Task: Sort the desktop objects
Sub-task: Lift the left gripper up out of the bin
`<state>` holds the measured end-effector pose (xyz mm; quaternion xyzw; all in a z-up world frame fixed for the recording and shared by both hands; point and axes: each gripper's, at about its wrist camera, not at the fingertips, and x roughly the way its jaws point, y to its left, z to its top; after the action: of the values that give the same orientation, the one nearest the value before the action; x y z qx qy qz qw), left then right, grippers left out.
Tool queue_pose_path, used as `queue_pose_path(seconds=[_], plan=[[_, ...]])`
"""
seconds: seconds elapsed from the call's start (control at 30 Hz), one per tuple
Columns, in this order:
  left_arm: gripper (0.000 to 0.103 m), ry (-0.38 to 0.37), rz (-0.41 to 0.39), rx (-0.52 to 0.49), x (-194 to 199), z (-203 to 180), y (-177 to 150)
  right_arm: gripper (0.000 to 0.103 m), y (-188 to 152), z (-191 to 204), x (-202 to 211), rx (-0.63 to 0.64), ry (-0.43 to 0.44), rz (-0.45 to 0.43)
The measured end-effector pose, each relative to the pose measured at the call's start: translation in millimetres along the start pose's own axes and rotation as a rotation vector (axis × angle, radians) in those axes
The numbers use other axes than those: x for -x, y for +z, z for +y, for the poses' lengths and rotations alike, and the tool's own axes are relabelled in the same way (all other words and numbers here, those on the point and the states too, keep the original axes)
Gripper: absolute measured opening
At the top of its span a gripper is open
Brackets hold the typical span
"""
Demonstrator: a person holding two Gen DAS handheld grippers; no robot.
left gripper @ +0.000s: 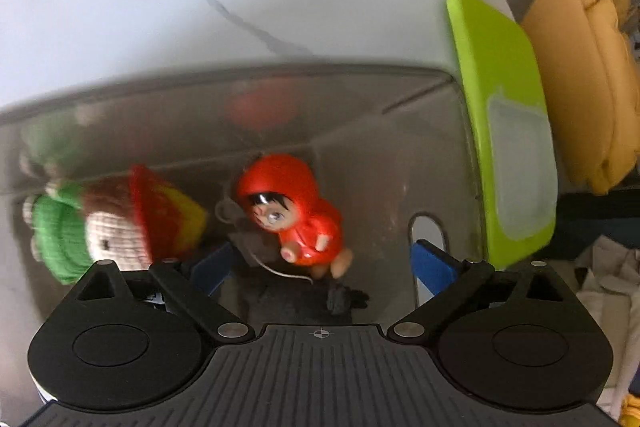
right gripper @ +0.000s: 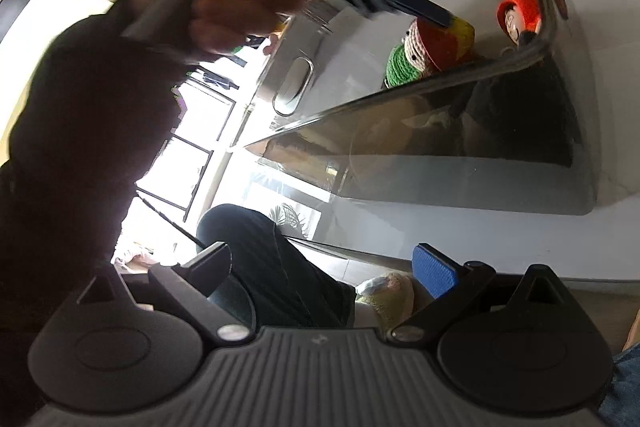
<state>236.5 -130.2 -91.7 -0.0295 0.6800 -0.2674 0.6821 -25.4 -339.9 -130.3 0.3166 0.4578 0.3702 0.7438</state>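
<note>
On the white marble table w/ the clear bin, I'm hovering my left gripper, jaws wide & empty, over the red-hooded figurine lying inside beside the knitted doll — drop step looks done, next I'm needing another item.

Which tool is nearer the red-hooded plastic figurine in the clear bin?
Left. The left tool hangs open right above the red-hooded plastic figurine; the right tool sits outside the clear bin, farther off.
</note>
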Motion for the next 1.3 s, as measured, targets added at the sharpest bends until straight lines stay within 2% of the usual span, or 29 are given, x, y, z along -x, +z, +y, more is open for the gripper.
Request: queue_pose_path(seconds=[0.07, 0.13, 0.2, 0.23, 0.33, 0.4, 0.47, 0.5, 0.53, 0.57, 0.63, 0.67, 0.7, 0.77, 0.87, 0.93, 1.03, 1.17, 1.23, 1.3], plan=[[0.101, -0.006, -0.011, -0.013, -1.0, -0.1, -1.1, 0.098, 2.6, -1.0, 2.2, -0.009, -0.002, -0.009], [0.101, 0.025, -0.019, -0.041, 2.6, -3.1, -3.3, 0.098, 5.0, -0.7, 3.4, -0.011, -0.004, -0.016], [0.089, 0.1, -0.023, -0.097, 9.7, -9.8, -9.0, 0.098, 5.5, 0.6, 3.7, -0.005, -0.002, -0.018], [0.075, 0.111, -0.018, -0.118, 12.5, -10.6, -12.6, 0.098, 5.3, 1.4, 3.5, -0.002, -0.003, -0.018], [0.069, 0.121, 0.001, -0.135, 16.0, -6.6, -22.2, 0.098, 4.5, 3.8, 4.1, 0.012, -0.001, -0.021], [0.059, 0.16, -0.017, -0.154, 15.3, -3.6, -26.5, 0.098, 4.2, 5.0, 3.6, 0.021, 0.003, -0.023], [0.037, 0.183, -0.038, -0.167, 14.4, -0.1, -29.3, 0.098, 4.1, 7.2, 0.0, 0.024, 0.0, -0.023], [0.033, 0.18, -0.047, -0.17, 14.5, 1.4, -29.7, 0.098, 4.1, 8.2, 0.0, 0.027, -0.005, -0.024], [0.033, 0.184, -0.056, -0.183, 14.6, 1.8, -30.4, 0.098, 3.8, 9.1, -0.3, 0.029, -0.01, -0.025], [0.035, 0.19, -0.068, -0.199, 15.3, 1.6, -31.8, 0.098, 3.5, 10.1, -0.6, 0.032, -0.015, -0.025], [0.061, 0.198, -0.101, -0.239, 20.7, -0.7, -37.1, 0.098, 3.3, 13.4, -0.8, 0.035, -0.033, -0.025], [0.088, 0.181, -0.121, -0.251, 29.2, -1.4, -40.6, 0.098, 3.3, 15.4, -0.6, 0.038, -0.045, -0.027], [0.097, 0.156, -0.151, -0.262, 42.5, -2.1, -44.8, 0.098, 3.1, 18.5, -1.1, 0.043, -0.058, -0.028], [0.097, 0.113, -0.233, -0.282, 72.5, -3.9, -57.1, 0.098, 2.5, 25.3, -1.5, 0.057, -0.082, -0.031], [0.099, 0.104, -0.358, -0.292, 126.2, 6.3, -82.5, 0.098, 2.0, 37.7, -0.7, 0.082, -0.113, -0.034], [0.101, 0.117, -0.425, -0.271, 149.9, 17.0, -92.8, 0.098, 3.3, 49.5, 4.5, 0.115, -0.136, -0.052], [0.103, 0.124, -0.503, -0.202, 191.6, 54.7, -120.3, 0.098, 8.1, 69.9, 22.6, 0.18, -0.177, -0.107], [0.103, 0.053, -0.553, -0.105, 198.9, 105.8, -136.7, 0.101, 20.2, 96.2, 67.8, 0.274, -0.273, -0.251], [0.103, -0.022, -0.554, -0.054, 199.3, 137.4, -149.0, 0.103, 27.5, 102.8, 82.8, 0.305, -0.386, -0.321], [0.103, -0.11, -0.529, -0.009, 183.8, 158.3, -151.8, 0.103, 37.3, 103.9, 90.3, 0.323, -0.507, -0.366]])
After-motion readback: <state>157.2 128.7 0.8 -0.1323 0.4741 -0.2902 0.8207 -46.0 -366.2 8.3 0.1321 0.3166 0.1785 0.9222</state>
